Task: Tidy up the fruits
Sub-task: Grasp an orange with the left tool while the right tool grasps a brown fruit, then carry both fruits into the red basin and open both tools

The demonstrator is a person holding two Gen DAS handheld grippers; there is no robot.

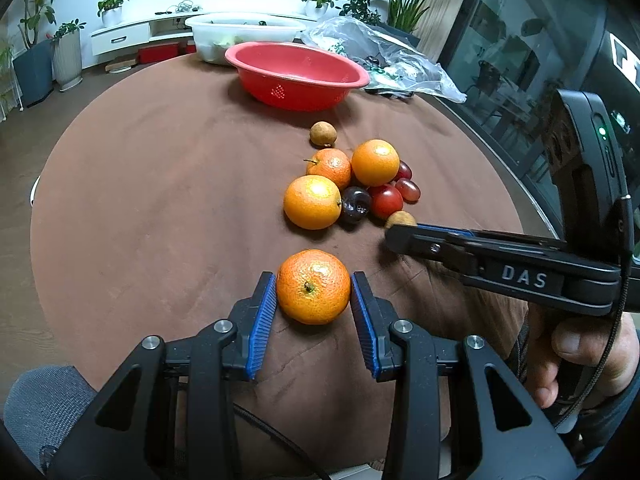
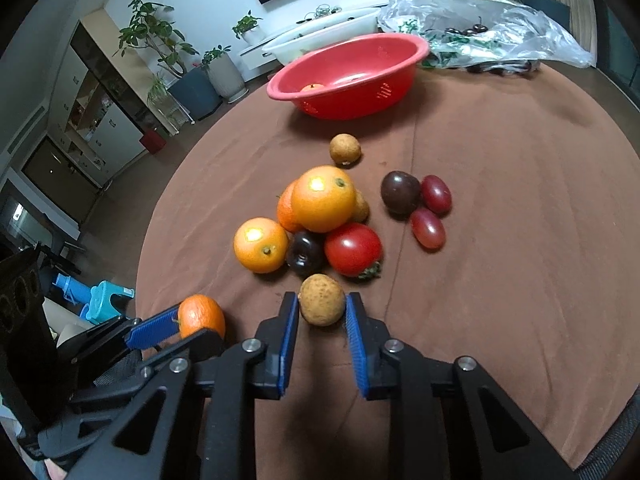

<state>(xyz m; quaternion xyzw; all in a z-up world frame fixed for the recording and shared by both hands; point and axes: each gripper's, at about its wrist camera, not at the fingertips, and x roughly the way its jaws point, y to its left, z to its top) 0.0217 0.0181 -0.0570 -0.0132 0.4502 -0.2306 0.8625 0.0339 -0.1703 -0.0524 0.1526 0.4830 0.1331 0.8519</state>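
My left gripper (image 1: 313,290) is shut on a tangerine (image 1: 313,287) near the front of the brown table; the tangerine also shows in the right wrist view (image 2: 201,316). My right gripper (image 2: 322,306) is shut on a small tan longan (image 2: 321,299), both blue pads touching it. Beyond lies a pile: oranges (image 2: 323,198) (image 2: 261,245), a red tomato (image 2: 353,249), dark plums (image 2: 305,253) (image 2: 400,192), red grape tomatoes (image 2: 428,227) and another longan (image 2: 345,149). A red colander bowl (image 2: 400,46) stands at the far side with an orange fruit (image 2: 313,87) inside.
A white tub (image 1: 208,36) stands behind the red bowl. A clear plastic bag (image 2: 500,24) with dark cherries lies at the far right of the table. The table edge curves round on the left, with floor and plant pots beyond.
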